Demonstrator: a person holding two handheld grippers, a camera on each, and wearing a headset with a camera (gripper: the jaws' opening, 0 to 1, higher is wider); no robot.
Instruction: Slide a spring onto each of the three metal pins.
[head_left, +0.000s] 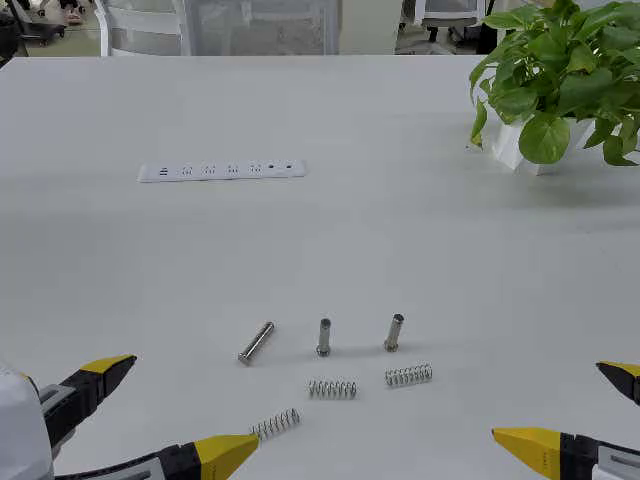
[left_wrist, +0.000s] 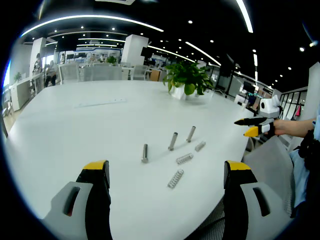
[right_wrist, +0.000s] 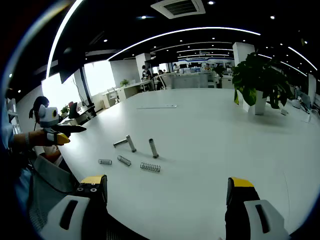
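Lying flat on the table (head_left: 420, 250), the left spring (head_left: 275, 424) was found just beside the lower jaw tip of the left hand-held gripper (head_left: 192, 400), with its long axis slanted from near-left to far-right. That hand-held gripper was released, its jaws spread wide with nothing between them, so it was judged the nearer one for a first pick. The middle spring (head_left: 332, 388) and the right spring (head_left: 408, 375) were laid farther in and to the right, both set roughly crosswise to the person. Beyond them, the left pin (head_left: 256, 342) was seen lying on its side, slanted much like the left spring, while the middle pin (head_left: 324, 337) and the right pin (head_left: 393, 332) were stood on end. No spring had yet been put on any pin. The right hand-held gripper (head_left: 548, 400) was likewise unclenched and empty, well apart from the right spring, which lay to its left and slightly ahead.
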